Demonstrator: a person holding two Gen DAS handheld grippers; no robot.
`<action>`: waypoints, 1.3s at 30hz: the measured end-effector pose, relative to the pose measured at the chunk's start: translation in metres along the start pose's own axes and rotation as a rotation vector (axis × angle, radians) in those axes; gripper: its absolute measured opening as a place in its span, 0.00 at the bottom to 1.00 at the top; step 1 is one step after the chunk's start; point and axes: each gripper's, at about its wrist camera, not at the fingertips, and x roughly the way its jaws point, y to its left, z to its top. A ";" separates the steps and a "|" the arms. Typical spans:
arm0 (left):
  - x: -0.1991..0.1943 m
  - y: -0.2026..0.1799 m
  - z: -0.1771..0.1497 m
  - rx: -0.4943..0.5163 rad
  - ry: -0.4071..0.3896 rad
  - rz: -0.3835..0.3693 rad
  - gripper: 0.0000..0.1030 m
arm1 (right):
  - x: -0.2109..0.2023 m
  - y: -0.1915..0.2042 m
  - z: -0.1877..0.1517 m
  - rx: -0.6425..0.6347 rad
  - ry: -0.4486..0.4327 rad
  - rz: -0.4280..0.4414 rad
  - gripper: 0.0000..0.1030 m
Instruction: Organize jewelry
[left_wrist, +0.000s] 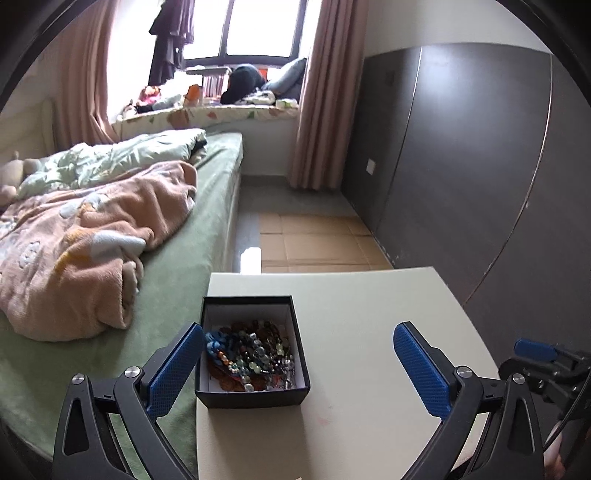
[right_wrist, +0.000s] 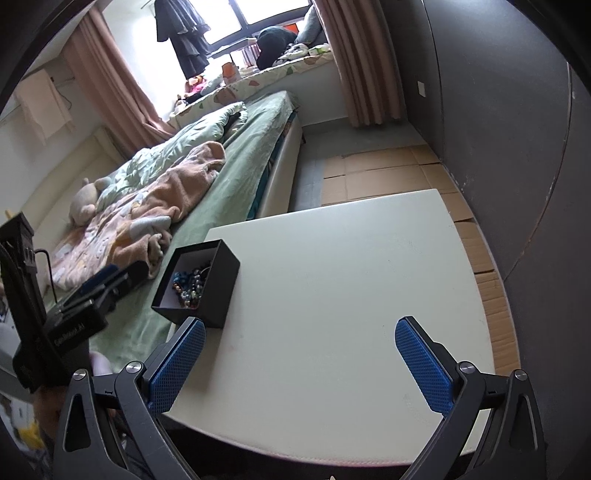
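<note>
A: Where's the jewelry?

B: Heaped in the black box (left_wrist: 252, 354), lid off, white inside. Beaded bracelets (left_wrist: 255, 356), mixed colours, tangled. The box sits at the left edge of your white worktop (left_wrist: 369, 332), on the bed side.

A: Your left gripper?

B: Your left gripper (left_wrist: 299, 363) hangs just short of the box, jaws wide apart, holding nothing. Its left blue pad overlaps the box's left wall in view; whether it touches, you can't tell.

A: And the right?

B: Your right gripper (right_wrist: 301, 365) is over bare worktop, jaws wide apart too, nothing between them. The box (right_wrist: 199, 284) lies ahead and to its left, near its left finger.

A: Surroundings?

B: Bed (left_wrist: 207, 236) with a green sheet and peach blanket (left_wrist: 92, 236) alongside the worktop. Cardboard (left_wrist: 314, 240) on the floor beyond, dark wardrobe (left_wrist: 461, 166) to the right.
</note>
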 end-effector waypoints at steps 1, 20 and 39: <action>-0.001 0.000 0.001 0.002 0.000 -0.002 1.00 | -0.001 0.000 -0.001 0.000 -0.002 0.003 1.00; -0.012 -0.004 0.001 0.019 -0.005 -0.045 1.00 | -0.007 0.002 -0.002 0.003 -0.027 -0.003 1.00; -0.016 -0.010 -0.004 0.028 -0.011 -0.057 1.00 | -0.015 0.005 0.001 0.006 -0.041 0.000 1.00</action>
